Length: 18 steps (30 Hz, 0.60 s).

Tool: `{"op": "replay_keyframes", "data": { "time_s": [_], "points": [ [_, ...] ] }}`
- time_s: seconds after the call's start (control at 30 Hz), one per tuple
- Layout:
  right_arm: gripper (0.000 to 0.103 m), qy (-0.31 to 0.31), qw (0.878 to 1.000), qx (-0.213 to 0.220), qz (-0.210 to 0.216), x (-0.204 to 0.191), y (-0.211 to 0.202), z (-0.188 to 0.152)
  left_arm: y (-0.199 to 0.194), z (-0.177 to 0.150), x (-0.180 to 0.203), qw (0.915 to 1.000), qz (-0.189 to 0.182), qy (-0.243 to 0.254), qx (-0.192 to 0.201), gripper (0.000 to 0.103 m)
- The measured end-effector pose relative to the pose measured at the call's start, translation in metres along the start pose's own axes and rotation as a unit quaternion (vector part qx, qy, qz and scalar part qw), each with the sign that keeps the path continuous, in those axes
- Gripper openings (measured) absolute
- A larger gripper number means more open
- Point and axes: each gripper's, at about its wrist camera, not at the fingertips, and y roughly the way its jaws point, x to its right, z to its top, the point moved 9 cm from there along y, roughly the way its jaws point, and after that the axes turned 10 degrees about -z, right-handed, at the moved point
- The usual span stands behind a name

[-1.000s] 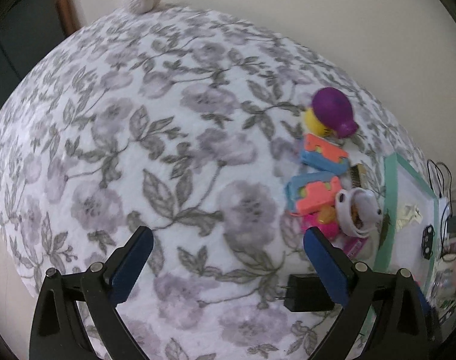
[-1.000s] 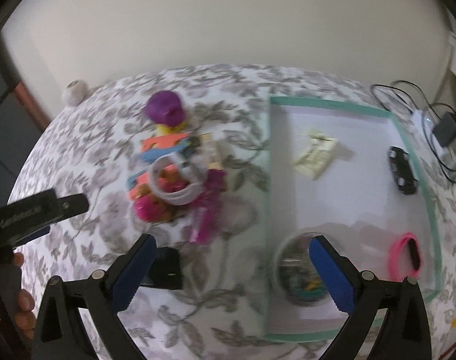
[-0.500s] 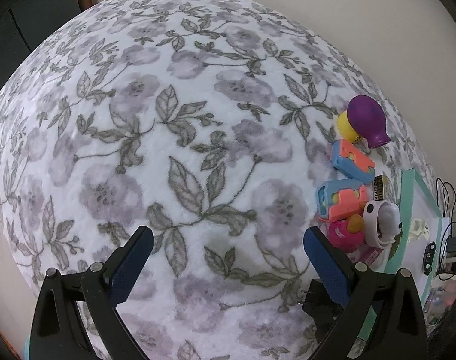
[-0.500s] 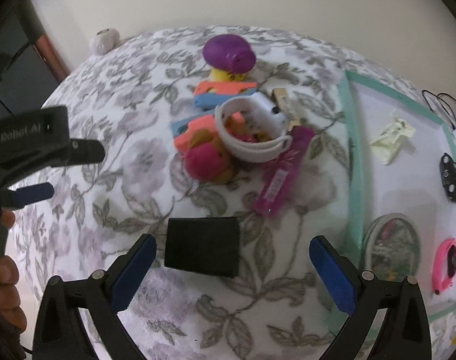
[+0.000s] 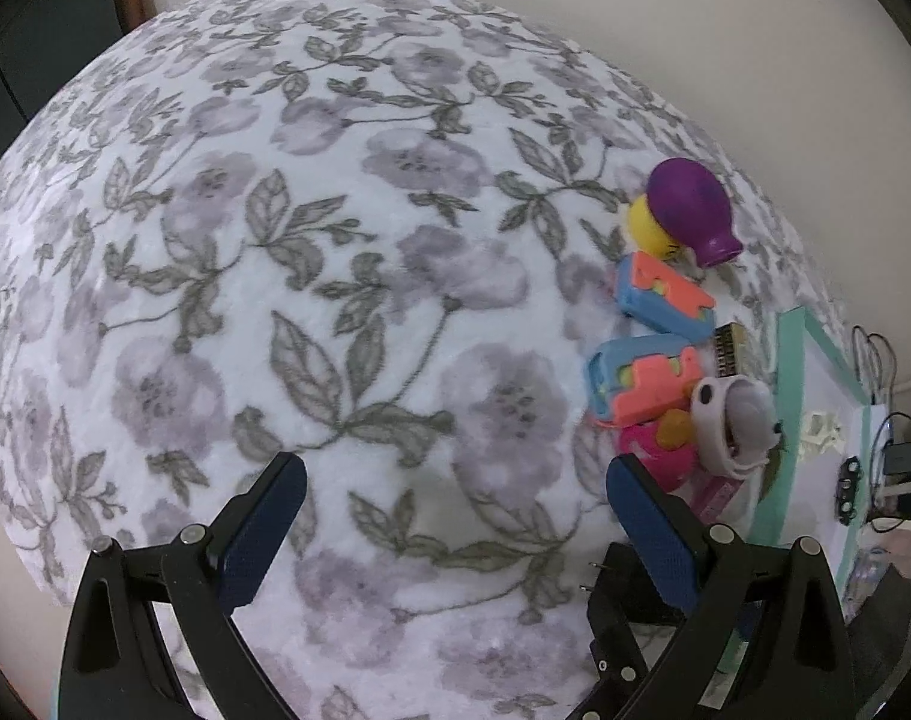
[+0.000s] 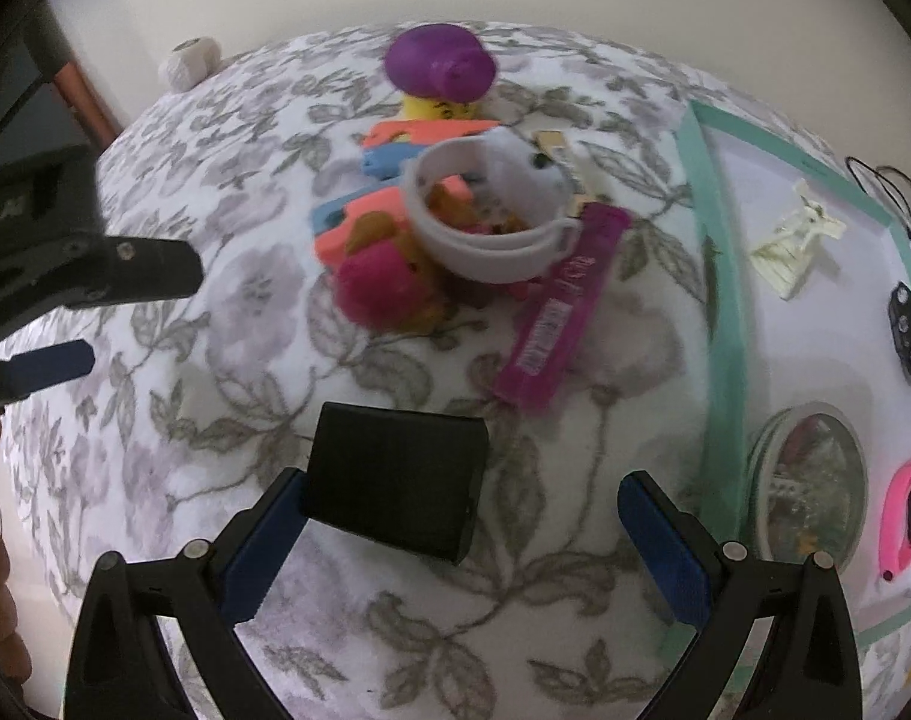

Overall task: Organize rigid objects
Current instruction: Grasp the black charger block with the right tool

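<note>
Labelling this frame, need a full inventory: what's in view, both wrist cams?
black charger block: 1, black, on the floral cloth between the right tongs' fingers
purple bulb toy: 1, purple, far end of the pile
yellow toy: 1, yellow, beside the purple bulb
orange-and-blue blocks: 2, in the pile
white band: 1, white, on top of the pile
pink toy: 1, pink, near end of the pile
magenta strip: 1, between pile and tray
tray: 1, white with green rim, right of the pile
cream clip: 1, in tray
small black part: 1, in tray
round clear container: 1, in tray
pink item: 1, in tray
floral cloth: 1, white and grey
left tongs: open, empty
right tongs: open
</note>
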Motion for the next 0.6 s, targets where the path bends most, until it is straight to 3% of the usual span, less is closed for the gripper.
{"op": "replay_keyframes", "data": {
  "time_s": [0.3,0.6],
  "points": [
    [0.102,0.008,1.000,0.006,0.010,0.005,-0.002,0.001,0.005,0.003,0.029,0.9989,-0.036,0.028,0.012,0.100],
    [0.079,0.020,0.999,0.018,0.026,0.012,-0.011,0.005,0.006,0.011,0.059,0.9946,-0.074,0.061,0.040,0.099]
  ]
}}
